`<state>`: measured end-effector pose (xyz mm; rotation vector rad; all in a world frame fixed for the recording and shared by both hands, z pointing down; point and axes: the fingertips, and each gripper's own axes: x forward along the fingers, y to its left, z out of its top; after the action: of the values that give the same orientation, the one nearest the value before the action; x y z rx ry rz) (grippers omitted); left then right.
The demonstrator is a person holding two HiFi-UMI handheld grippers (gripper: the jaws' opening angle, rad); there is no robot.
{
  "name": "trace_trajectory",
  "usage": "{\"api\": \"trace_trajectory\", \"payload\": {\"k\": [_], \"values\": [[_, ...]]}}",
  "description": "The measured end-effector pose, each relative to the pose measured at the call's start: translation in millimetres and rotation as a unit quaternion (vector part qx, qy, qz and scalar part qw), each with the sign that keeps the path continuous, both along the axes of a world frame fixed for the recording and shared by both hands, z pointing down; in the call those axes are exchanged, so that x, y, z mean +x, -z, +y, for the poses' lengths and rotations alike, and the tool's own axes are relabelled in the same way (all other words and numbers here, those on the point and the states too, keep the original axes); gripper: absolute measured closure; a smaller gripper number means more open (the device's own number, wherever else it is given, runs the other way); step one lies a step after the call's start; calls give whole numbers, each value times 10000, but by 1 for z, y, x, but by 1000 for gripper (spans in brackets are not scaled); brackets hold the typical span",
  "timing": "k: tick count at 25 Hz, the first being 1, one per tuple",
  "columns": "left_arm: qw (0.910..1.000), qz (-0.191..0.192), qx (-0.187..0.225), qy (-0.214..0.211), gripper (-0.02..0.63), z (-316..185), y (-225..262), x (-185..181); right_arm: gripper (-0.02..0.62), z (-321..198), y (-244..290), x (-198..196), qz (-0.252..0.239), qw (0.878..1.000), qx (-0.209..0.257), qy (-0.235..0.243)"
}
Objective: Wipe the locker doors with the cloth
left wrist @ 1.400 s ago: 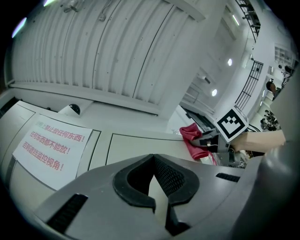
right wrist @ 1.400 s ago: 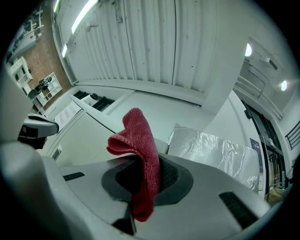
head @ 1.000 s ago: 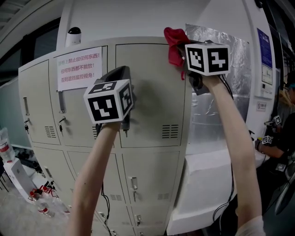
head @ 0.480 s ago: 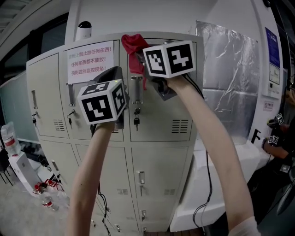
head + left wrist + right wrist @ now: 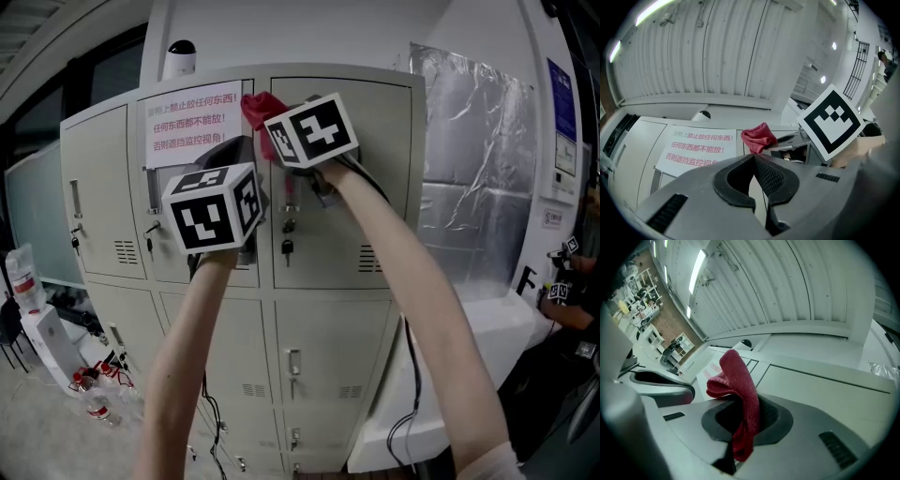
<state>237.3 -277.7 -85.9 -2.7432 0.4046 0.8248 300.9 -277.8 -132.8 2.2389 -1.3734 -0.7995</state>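
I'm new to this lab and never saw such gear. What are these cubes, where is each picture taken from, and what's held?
No robot: a person holds a two-jaw gripper in each hand; the marker cubes are part of them. The wide picture comes from a head camera; the other two cameras ride on the grippers, looking along their jaws. The right gripper is shut on a red cloth, up by the top of the grey lockers. The left gripper is shut and empty, near a paper notice.

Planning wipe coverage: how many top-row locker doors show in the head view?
3. Left door; middle door, bearing the paper notice; right door, with the right tool holding the red cloth near its top left corner. None seems hidden.
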Motion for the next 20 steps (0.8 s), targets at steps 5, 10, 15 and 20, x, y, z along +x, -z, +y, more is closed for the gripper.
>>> {"api": "trace_trajectory", "payload": {"k": [5, 10, 15, 20], "values": [[10000, -28, -5, -11, 591, -2, -3, 5, 569, 8, 1, 5, 137, 9999, 8, -94], [9999, -34, -16, -140, 591, 6, -6, 14, 569, 34, -2, 22, 137, 9996, 74, -222], [9996, -51, -1, -269, 591, 15, -11, 19, 569, 71, -5, 44, 116, 9987, 181, -456], [9992, -96, -57, -394, 591, 22, -19, 28, 569, 119, -1, 71, -14, 9962, 441, -752]]}}
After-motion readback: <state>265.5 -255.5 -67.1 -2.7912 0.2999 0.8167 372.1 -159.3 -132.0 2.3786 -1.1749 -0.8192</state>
